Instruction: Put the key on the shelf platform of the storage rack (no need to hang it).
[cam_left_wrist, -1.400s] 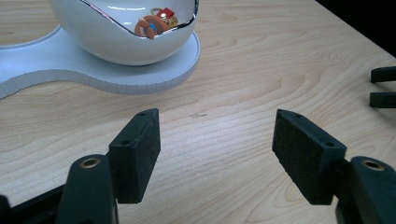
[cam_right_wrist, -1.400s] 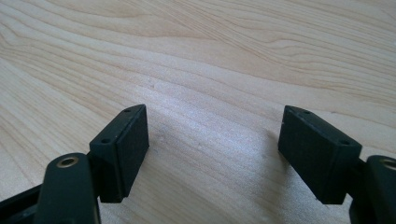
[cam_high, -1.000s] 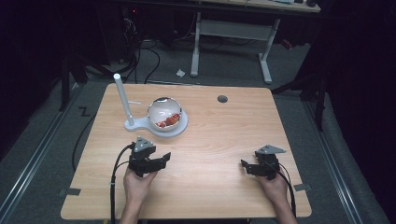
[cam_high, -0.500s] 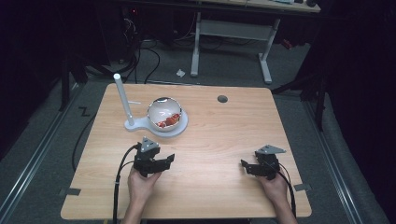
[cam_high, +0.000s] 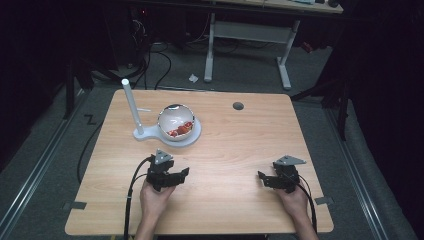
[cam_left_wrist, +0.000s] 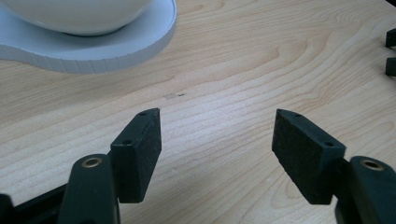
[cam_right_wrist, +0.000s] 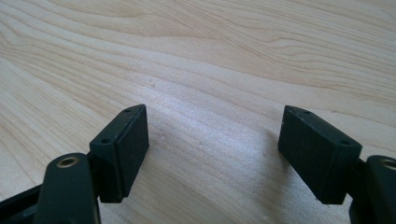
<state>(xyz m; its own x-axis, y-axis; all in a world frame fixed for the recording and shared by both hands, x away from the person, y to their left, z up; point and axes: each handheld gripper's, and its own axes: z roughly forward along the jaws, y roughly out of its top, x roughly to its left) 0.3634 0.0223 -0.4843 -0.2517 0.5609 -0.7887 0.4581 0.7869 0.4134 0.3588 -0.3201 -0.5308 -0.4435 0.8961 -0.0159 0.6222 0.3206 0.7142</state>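
Tabletop (cam_high: 230, 145): pale wood with a small dark round hole (cam_high: 238, 106) near its far edge; a second table (cam_high: 250, 30) stands on the floor beyond it
White base (cam_high: 170, 135): lies on the left far part of the tabletop; an upright white post (cam_high: 131, 105) rises from its left end; its rounded edge shows at the top left of the left gripper view
Bowl (cam_high: 176, 120): sits on the base, right of the post; shiny outside, with something red inside that is too small to tell
Left gripper (cam_high: 175, 176): held in the left hand (cam_high: 156, 196) just near of the base, apart from it; fingers (cam_left_wrist: 140, 149) spread wide with bare wood between them; a black cable (cam_high: 131, 200) trails back to the near edge
Right gripper (cam_high: 267, 180): held in the right hand (cam_high: 292, 202) at the right near part of the tabletop, well apart from the bowl; fingers (cam_right_wrist: 122, 144) released, wide apart, grasping nothing
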